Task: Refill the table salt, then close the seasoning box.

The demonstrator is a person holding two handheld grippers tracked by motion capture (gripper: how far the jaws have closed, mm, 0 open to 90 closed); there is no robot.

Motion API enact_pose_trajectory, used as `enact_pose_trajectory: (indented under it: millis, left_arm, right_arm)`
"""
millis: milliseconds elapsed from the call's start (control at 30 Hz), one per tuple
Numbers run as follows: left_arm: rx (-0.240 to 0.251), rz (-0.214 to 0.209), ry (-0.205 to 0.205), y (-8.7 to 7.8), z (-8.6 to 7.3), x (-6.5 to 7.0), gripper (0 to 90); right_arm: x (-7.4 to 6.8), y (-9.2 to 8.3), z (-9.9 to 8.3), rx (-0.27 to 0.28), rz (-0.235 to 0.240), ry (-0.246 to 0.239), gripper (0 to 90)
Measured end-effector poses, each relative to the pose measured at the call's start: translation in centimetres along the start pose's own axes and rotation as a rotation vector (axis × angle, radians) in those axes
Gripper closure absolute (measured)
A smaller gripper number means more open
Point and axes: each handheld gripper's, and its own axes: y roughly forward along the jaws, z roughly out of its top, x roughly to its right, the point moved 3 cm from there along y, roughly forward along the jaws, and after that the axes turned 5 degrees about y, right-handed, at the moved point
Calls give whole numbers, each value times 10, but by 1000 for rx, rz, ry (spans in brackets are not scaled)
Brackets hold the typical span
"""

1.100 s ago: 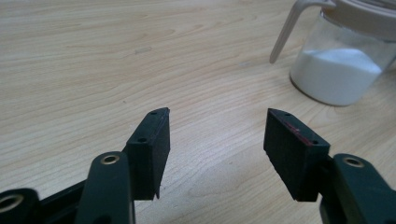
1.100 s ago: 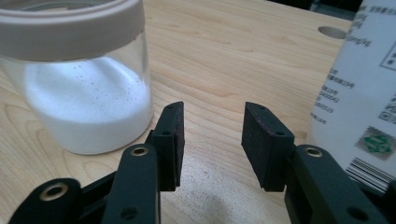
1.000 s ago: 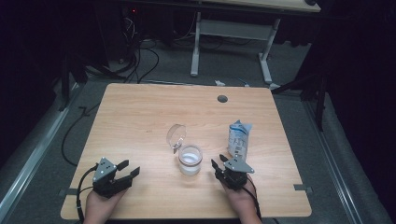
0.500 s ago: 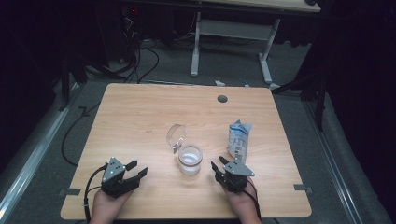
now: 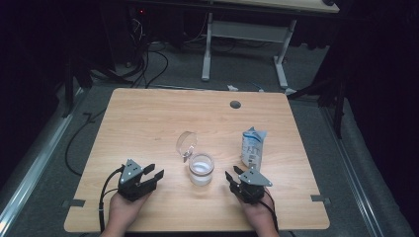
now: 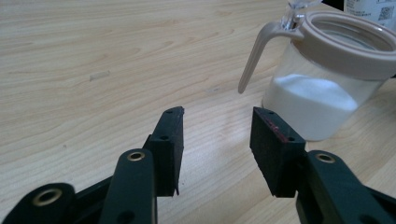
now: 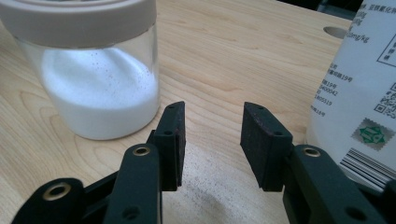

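My left gripper [image 5: 152, 176] sits at the lower left of the high view, its jaws parted around bare table [image 5: 148, 123] and just closing somewhat. My right gripper [image 5: 233, 176] rests lower right, jaws apart and empty. The jar [image 5: 201, 168] of white powder stands between them, lid [image 5: 186, 143] flipped open, with the white bag [image 5: 253, 147] right of it.

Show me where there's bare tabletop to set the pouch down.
Bare: the whole far half of the table up to the round hole, and the left side beyond the left gripper. Crowded: the near middle, where the jar, its open lid, the pouch and the right gripper sit close.
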Motion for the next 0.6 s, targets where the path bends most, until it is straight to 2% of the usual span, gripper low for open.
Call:
enact_pose_trajectory:
  millis: [133, 267, 333, 433, 600]
  left_arm:
    - [2, -7, -6, 7, 7, 5, 605]
    - [17, -7, -32, 14, 17, 9, 708]
    - [31, -10, -33, 18, 23, 12, 760]
    - [46, -11, -60, 27, 31, 16, 825]
    - [50, -7, -43, 40, 33, 21, 886]
  right_arm:
    - [1, 0, -1, -10, 1, 7, 632]
    - [-1, -1, -1, -13, 7, 13, 661]
    - [-2, -1, -1, -13, 11, 9, 695]
    - [-4, -2, 0, -11, 13, 4, 744]
    - [-7, -3, 1, -12, 23, -9, 840]
